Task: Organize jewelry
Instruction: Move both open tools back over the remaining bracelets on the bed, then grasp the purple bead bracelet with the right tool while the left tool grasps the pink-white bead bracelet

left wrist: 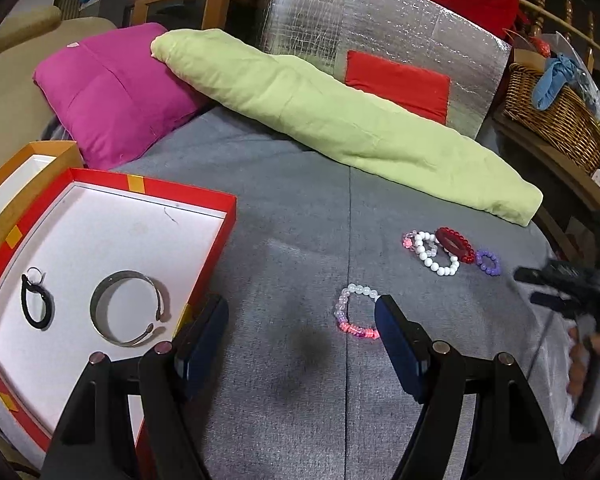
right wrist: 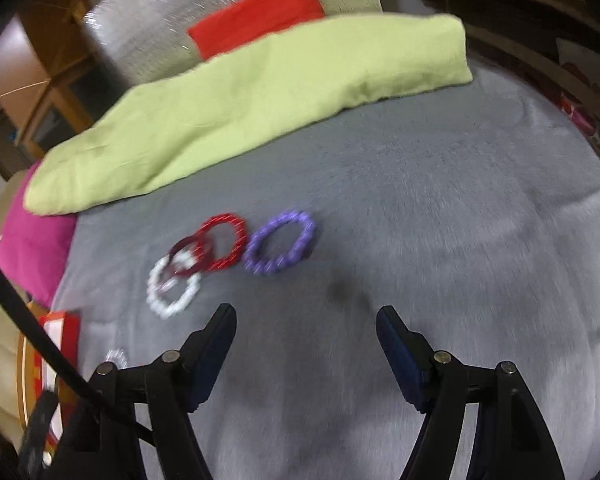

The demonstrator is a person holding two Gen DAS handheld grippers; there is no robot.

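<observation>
**Jaws spread over scattered bracelets**

Both the left gripper [left wrist: 300,320] and right gripper [right wrist: 306,324] hang with jaws spread and empty above a grey bed [left wrist: 292,208]. A pink-and-clear bracelet [left wrist: 354,312] lies just off the left gripper's tip; a metal cuff [left wrist: 130,308] sits in the red box [left wrist: 220,248]; white [right wrist: 172,288], red [right wrist: 222,242] and purple [right wrist: 280,248] bracelets cluster beyond

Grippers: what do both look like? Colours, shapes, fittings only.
Both match. Left gripper and right gripper: black angular linkage arms, round silver pins at the joints, flat dark-blue pads on the fingers. A bare hand grips the right handle. No markings visible.
</observation>
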